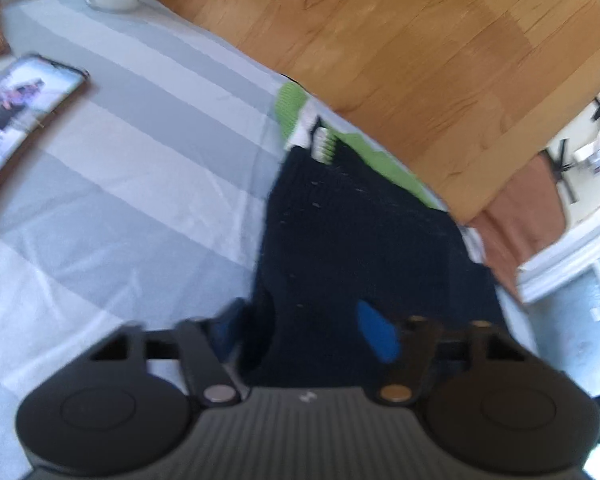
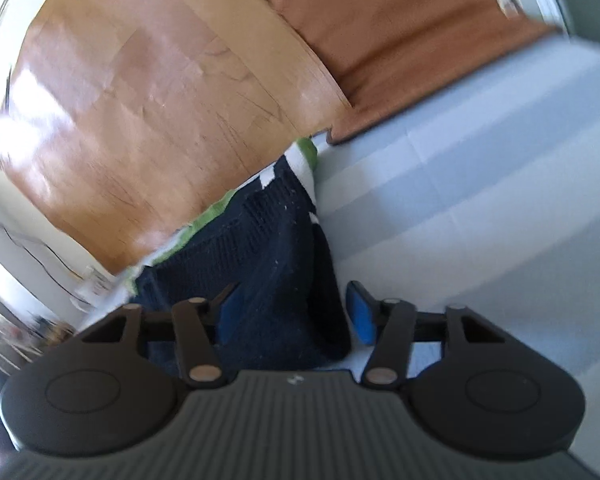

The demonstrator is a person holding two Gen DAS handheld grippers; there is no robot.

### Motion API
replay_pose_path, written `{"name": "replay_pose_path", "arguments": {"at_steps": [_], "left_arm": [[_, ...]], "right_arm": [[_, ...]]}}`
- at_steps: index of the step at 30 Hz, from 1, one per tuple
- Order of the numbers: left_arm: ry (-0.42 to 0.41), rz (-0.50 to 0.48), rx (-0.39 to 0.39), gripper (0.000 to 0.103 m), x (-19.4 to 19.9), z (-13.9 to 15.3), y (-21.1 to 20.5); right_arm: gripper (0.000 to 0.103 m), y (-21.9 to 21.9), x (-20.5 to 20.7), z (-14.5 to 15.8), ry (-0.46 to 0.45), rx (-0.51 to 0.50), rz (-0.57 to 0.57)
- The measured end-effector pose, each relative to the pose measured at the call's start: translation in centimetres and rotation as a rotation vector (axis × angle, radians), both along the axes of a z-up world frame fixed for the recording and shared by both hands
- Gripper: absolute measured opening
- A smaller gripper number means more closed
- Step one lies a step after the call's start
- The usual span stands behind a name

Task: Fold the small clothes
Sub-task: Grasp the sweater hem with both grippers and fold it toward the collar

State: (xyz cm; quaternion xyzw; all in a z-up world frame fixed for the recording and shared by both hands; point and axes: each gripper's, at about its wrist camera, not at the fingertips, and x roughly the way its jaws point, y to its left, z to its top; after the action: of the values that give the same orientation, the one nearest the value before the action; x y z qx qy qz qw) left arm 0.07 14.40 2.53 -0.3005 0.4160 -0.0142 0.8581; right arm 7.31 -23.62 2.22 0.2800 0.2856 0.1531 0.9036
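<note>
A dark navy knit garment [image 1: 364, 216] lies at the far edge of the bed [image 1: 132, 168] (striped grey sheet), over a green and white piece [image 1: 290, 110]. The left claw [image 1: 308, 332] stands part open, navy cloth between its blue pads, not pinched. The right claw [image 2: 292, 312] is likewise part open astride a fold. A phone [image 1: 20, 108] lies near the left edge.

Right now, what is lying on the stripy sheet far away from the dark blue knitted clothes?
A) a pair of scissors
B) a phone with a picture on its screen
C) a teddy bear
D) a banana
B: in the left wrist view, a phone with a lit picture on its screen lies flat on the striped sheet, well off to the side of the dark knit garment.
</note>
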Motion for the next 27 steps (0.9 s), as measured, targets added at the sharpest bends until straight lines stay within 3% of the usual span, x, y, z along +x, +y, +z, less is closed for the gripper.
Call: {"name": "replay_pose_path", "arguments": {"at_steps": [1, 2, 4, 6, 10, 12, 13, 14, 15, 17, 25, 27], "left_arm": [[0.008, 0.006, 0.019, 0.034, -0.2, 0.0, 0.0], [0.015, 0.004, 0.029, 0.013, -0.3, 0.0, 0.1], [0.003, -0.018, 0.016, 0.011, -0.9, 0.3, 0.5], [-0.011, -0.058, 0.058, 0.01, -1.6, 0.9, 0.2], [0.027, -0.106, 0.109, 0.009, -2.6, 0.5, -0.4], [0.032, -0.1, 0.084, 0.012, -3.3, 0.2, -0.1], [0.033, -0.09, 0.058, 0.014, -3.7, 0.4, 0.3], [0.035, -0.074, 0.036, 0.034, -4.3, 0.7, 0.7], [0.029, -0.054, 0.026, 0.066, -4.9, 1.2, 1.1], [-0.007, -0.027, 0.006, 0.087, -6.2, 2.0, 1.6], [0.038, -0.082, -0.242, 0.087, -5.9, 0.0, 0.5], [0.016, -0.041, -0.308, 0.097, -5.1, -0.8, 0.4]], "right_arm": [[0.008, 0.4, -0.2, 0.2, -0.014, -0.043, 0.001], [0.009, 0.7, -0.4, 0.4, -0.018, -0.066, 0.002], [0.008, 0.4, -1.7, 0.9, -0.054, -0.06, -0.002], [0.008, 0.2, -3.6, 1.7, -0.088, -0.099, -0.01], [0.009, 0.0, -4.6, 0.0, -0.012, -0.116, -0.022], [0.017, -0.6, -4.2, -0.6, 0.026, -0.083, -0.042], [0.027, -1.1, -4.1, -0.7, 0.037, -0.039, -0.054], [0.045, -1.8, -4.2, -0.6, 0.045, 0.004, -0.059], [0.053, -2.6, -4.5, -0.4, 0.042, 0.045, -0.064], [0.058, -3.6, -5.3, 0.1, 0.037, 0.08, -0.064], [0.057, -4.0, -5.5, -2.1, 0.236, 0.294, 0.015], [0.057, -3.7, -5.2, -2.2, 0.226, 0.325, -0.004]]}}
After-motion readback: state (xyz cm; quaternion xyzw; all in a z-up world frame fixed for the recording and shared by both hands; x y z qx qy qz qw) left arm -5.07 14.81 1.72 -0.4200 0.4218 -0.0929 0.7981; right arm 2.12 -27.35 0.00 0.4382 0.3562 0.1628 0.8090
